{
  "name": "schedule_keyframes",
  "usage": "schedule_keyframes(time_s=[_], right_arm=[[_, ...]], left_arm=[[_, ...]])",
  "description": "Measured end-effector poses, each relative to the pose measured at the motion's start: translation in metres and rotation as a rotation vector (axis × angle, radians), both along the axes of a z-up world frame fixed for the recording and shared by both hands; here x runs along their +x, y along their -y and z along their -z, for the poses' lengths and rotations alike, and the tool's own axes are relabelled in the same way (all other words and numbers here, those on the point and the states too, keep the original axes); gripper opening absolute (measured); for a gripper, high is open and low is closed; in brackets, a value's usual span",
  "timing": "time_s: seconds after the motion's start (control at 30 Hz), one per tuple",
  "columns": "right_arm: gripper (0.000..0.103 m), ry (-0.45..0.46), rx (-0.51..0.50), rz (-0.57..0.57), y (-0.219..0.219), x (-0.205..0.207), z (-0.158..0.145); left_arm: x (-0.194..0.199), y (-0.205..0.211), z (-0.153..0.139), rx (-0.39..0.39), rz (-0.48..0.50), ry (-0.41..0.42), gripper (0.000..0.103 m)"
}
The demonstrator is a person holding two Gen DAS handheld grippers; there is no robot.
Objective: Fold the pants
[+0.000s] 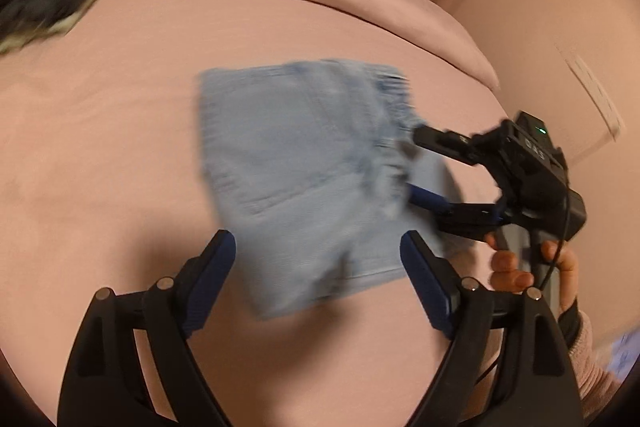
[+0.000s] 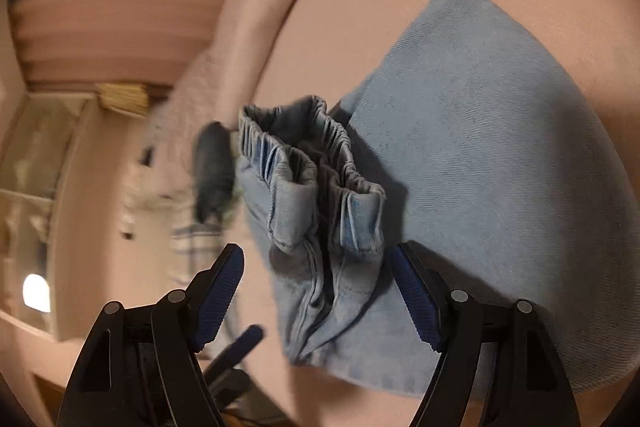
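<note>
We hold both tools released: left gripper [image 1: 318,255] spread above folded light-blue denim pants [image 1: 304,163] on pink bedsheet [image 1: 100,131]; right gripper [image 2: 318,267] spread at elastic waistband [image 2: 308,151]

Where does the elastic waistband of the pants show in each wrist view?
Left wrist: the waistband runs down the right edge of the pants, blurred, beside the right gripper.
Right wrist: at centre, gathered, standing open.
Shared landmark: the pink bedsheet under the pants.
</note>
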State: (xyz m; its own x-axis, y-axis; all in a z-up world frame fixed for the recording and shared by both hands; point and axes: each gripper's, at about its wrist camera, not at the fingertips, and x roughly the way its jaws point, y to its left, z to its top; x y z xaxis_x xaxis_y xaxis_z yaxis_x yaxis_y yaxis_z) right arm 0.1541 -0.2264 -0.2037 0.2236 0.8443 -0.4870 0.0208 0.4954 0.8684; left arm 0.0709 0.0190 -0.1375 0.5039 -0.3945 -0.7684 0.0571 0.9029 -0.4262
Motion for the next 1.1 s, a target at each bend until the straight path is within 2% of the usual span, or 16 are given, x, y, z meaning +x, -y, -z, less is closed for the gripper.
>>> schedule_keyframes(time_s=[0.03,0.23,0.3,0.4,0.53,0.6,0.77,0.87,1.1], right_arm=[[0.077,-0.002,-0.042,0.001,-0.011,0.003,-0.006],[0.077,0.012,-0.112,0.002,-0.033,0.018,-0.014],[0.039,0.060,-0.181,-0.011,-0.040,0.019,-0.021],[0.028,0.166,-0.194,-0.015,-0.037,0.012,-0.038],[0.027,0.264,-0.172,0.014,-0.023,0.000,-0.061],[0.027,0.287,-0.127,0.038,-0.008,-0.006,-0.073],[0.027,0.312,-0.128,0.124,0.036,-0.016,-0.089],[0.027,0.289,-0.137,0.168,0.058,-0.022,-0.083],[0.027,0.198,-0.187,0.248,0.079,-0.041,-0.040]], left_arm=[[-0.002,-0.008,0.002,-0.010,-0.021,-0.007,0.085],[-0.002,-0.034,0.010,-0.060,-0.092,-0.024,0.085],[0.002,-0.034,0.008,-0.073,-0.096,-0.024,0.085],[-0.004,-0.034,0.006,-0.078,-0.091,-0.027,0.085],[-0.006,-0.038,0.005,-0.095,-0.083,-0.028,0.085],[-0.008,-0.036,0.002,-0.098,-0.072,-0.019,0.085],[-0.006,-0.026,0.001,-0.092,-0.045,-0.018,0.085],[-0.002,-0.019,0.002,-0.096,-0.032,-0.023,0.085],[0.012,-0.001,0.004,-0.070,0.010,-0.043,0.085]])
